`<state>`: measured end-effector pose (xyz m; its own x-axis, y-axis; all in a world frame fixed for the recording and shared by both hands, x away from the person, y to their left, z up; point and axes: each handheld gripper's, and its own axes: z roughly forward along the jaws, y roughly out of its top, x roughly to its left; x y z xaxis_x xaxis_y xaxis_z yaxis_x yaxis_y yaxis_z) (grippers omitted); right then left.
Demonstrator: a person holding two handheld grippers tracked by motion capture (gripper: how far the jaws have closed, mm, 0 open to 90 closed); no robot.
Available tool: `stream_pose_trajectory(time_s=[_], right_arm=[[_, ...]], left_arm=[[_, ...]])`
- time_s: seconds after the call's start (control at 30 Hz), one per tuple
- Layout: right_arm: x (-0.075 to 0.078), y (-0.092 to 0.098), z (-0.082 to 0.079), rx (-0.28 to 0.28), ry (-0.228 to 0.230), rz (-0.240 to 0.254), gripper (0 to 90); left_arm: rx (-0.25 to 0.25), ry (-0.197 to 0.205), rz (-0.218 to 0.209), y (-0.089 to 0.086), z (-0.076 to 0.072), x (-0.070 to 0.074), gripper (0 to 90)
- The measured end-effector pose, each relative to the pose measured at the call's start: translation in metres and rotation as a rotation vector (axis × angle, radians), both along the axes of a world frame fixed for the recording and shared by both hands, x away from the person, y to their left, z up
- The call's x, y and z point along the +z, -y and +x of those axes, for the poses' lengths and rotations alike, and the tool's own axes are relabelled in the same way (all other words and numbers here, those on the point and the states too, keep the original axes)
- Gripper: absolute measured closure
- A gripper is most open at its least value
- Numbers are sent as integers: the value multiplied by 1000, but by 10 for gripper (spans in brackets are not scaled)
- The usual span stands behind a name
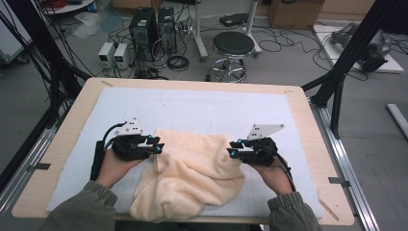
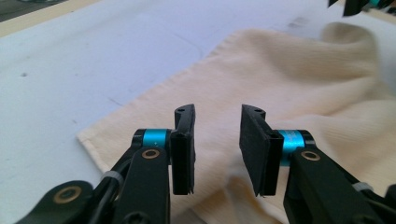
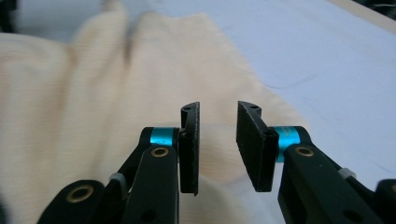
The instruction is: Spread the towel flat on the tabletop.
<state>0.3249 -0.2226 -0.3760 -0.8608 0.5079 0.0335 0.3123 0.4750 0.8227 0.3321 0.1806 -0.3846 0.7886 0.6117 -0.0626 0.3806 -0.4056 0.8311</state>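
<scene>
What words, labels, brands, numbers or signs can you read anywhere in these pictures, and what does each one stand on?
None can be read.
Cream towel: no tag or print shows.
White mat: plain, only faint smudges.
Left tool and right tool: no lettering on the black jaws or blue rings.
Computer towers and small grey boxes on the floor: any markings are too small and blurred.

From my high view, the near edge of the cream fleecy towel [image 1: 192,178] runs past the front rim of the pale wooden table [image 1: 308,120], so I can't see its hem. In the left gripper view its far fold blurs out; in the right gripper view its left part is soft and cropped.
</scene>
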Motion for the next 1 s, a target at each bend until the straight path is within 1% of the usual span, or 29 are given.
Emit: stream_pose_trajectory(time_s=[0.07,0.1,0.13,0.17,0.23,0.3,0.33,0.37,0.4,0.43,0.47,0.53,0.57,0.6,0.63,0.7,0.73,0.8,0.83,0.87,0.9,0.97,1.0], right_arm=[[-9,5,12,-38,-37,8,673],[-14,6,18,-47,-50,0,650],[-19,5,21,-54,-68,-15,638],[-23,4,25,-55,-76,-19,624],[-30,0,30,-62,-108,-29,579],[-40,-3,37,-72,-160,-48,549],[-46,-5,39,-76,-185,-54,537],[-50,-7,41,-82,-208,-64,532],[-55,-10,43,-75,-228,-71,541],[-59,-12,42,-68,-216,-67,584],[-63,-14,41,-60,-212,-46,641],[-66,-16,40,-53,-216,-26,782],[-66,-15,40,-42,-220,-18,820],[-65,-14,40,-43,-212,-20,835],[-61,-12,40,-51,-196,-37,842],[-53,-9,37,-70,-165,-43,848],[-45,-6,35,-93,-131,-59,850],[-31,-3,33,-116,-75,-86,851],[-23,-1,32,-130,-51,-95,852],[-13,1,32,-148,-14,-108,852],[-8,2,32,-160,-3,-111,851],[1,2,33,-190,35,-116,843],[2,0,34,-203,42,-117,835]], left_arm=[[17,-47,23,3,11,-10,642],[22,-64,41,4,15,-15,641],[26,-72,64,6,18,-19,641],[33,-78,85,8,20,-22,641],[51,-94,113,10,25,-29,606],[67,-110,158,12,28,-35,563],[79,-119,158,12,29,-38,544],[85,-134,173,12,30,-40,528],[81,-147,168,12,30,-44,522],[69,-154,144,10,30,-46,553],[72,-156,130,10,28,-47,612],[64,-157,126,10,28,-47,678],[59,-153,138,11,27,-46,711],[58,-137,150,12,26,-44,754],[61,-129,154,13,25,-44,786],[74,-114,153,14,24,-42,813],[78,-106,150,14,24,-42,820],[98,-86,130,15,25,-39,825],[107,-70,112,15,25,-36,826],[114,-63,89,16,26,-34,827],[124,-54,70,16,26,-30,828],[130,-29,63,17,25,-25,830],[130,-29,66,17,25,-23,831]])
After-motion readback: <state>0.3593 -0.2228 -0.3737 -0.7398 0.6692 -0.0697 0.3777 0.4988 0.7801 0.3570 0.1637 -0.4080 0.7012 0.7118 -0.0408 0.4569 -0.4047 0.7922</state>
